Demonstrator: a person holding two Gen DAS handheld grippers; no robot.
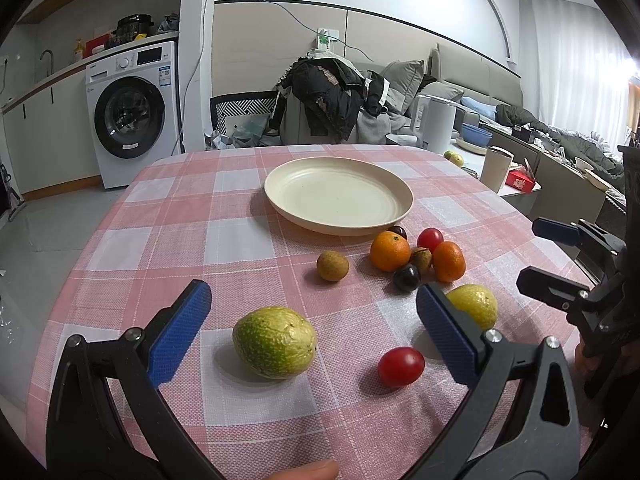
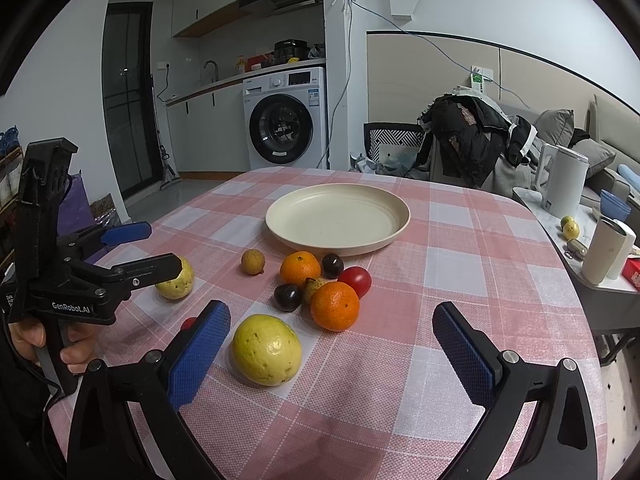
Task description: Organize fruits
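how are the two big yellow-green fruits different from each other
The left fruit is greener and more oval; the right fruit is yellower and rounder. The left fruit lies between the left gripper's open fingers; the right fruit lies beside the right gripper's left finger. Both rest on the tablecloth, outside the plate.

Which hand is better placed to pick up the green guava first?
Left. The left tongs are open with the green guava lying between their fingers; the right tongs face the yellow guava instead.
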